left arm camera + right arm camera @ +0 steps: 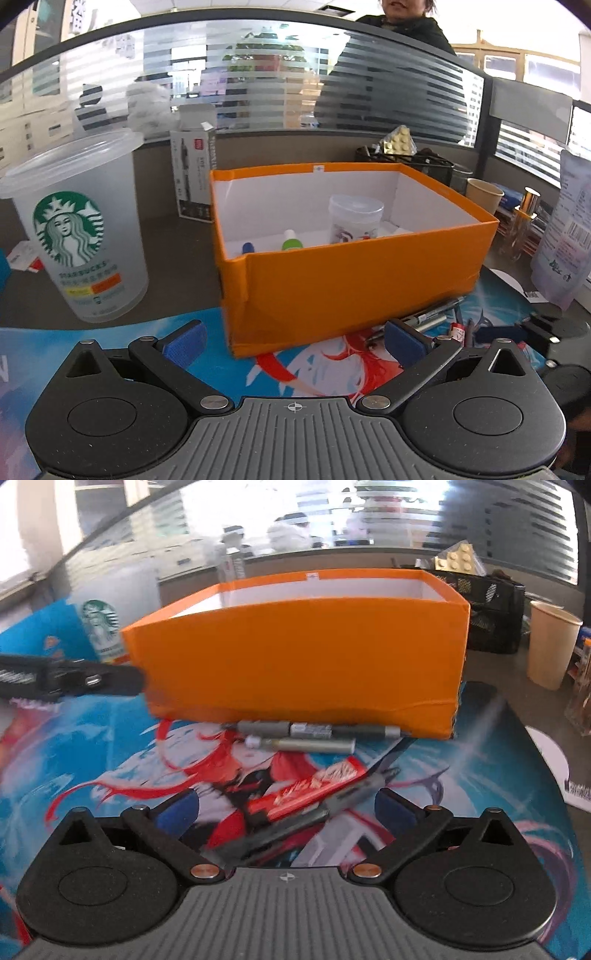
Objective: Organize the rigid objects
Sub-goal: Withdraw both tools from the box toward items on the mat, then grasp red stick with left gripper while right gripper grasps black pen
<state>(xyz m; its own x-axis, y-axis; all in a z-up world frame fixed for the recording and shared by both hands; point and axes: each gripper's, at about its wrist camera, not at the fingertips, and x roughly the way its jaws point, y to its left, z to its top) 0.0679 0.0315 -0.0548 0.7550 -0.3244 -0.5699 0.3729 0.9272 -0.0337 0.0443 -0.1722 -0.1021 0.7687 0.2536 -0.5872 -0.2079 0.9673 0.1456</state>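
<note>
1. My left claw (295, 341) stands wide with nothing between its blue pads (184, 341), hovering over the printed mat (110, 343) just in front of the orange box (354, 280).
2. My right claw (284, 810) is wide too, pressing on nothing; a red packet (310, 788) and a dark pen (280, 830) lie on the mat between its fingers.
3. Two grey markers (317, 731) lie side by side on the mat against the box's near wall.
4. Inside the box I see a clear lidded tub (355, 219), a green-and-white cap (291, 240) and a blue cap (248, 247).
5. A plastic coffee cup (79, 229) stands on the worktop (173, 266) left of the box, a pen carton (194, 173) behind it.
6. A paper cup (550, 644) stands to the box's right, beside a black mesh basket (491, 616).
</note>
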